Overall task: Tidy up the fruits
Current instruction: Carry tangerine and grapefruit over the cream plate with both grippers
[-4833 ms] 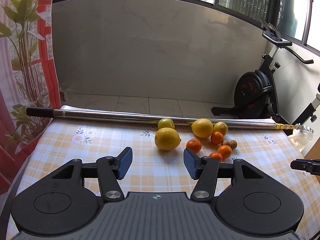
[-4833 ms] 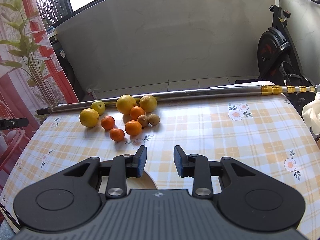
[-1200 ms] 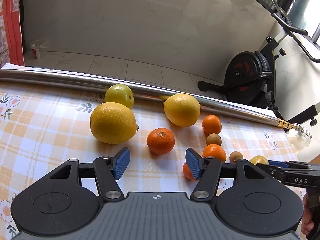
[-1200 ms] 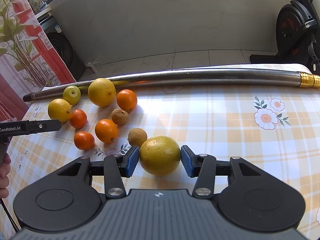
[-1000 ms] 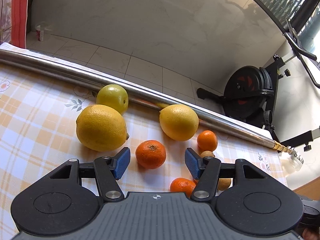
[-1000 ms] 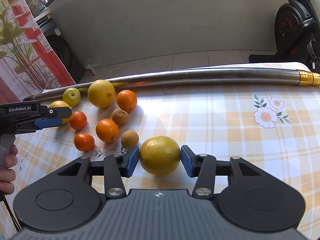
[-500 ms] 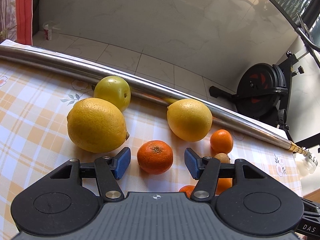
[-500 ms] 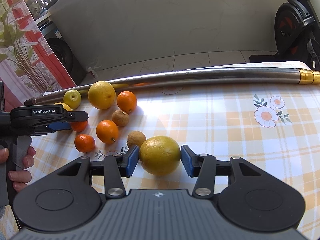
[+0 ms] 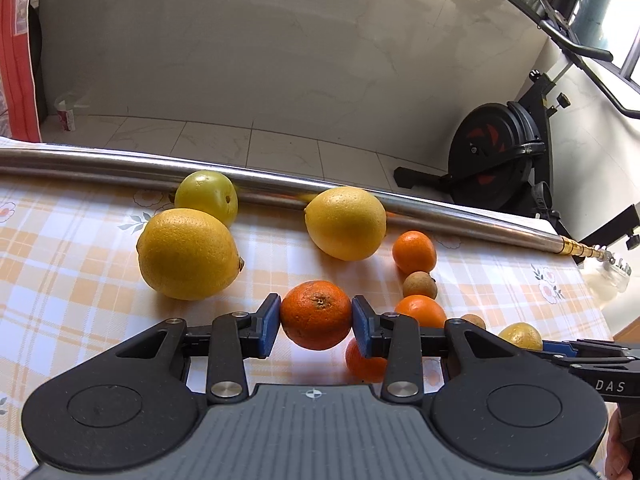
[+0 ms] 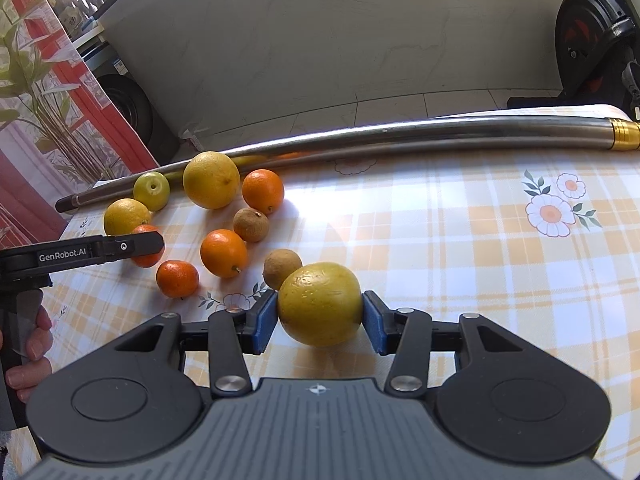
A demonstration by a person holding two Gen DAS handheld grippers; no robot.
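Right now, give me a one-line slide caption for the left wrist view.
Left tongs shut on a tangerine on the checked tablecloth, lemons behind.

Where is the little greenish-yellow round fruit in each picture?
Left wrist view: small greenish-yellow round fruit, upper left of centre, against the long silver metal pole.
Right wrist view: far left, beside that pole's dark end.
Shared landmark: the pole.

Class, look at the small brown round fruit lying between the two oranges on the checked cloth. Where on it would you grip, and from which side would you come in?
Grip the brown fruit across its widest middle, coming down from above and the near side. It is a small ball, so only a grip across its widest part is likely to hold. Place the jaws on its left and right flanks, where the cloth is bare; the oranges crowd its far and near sides.
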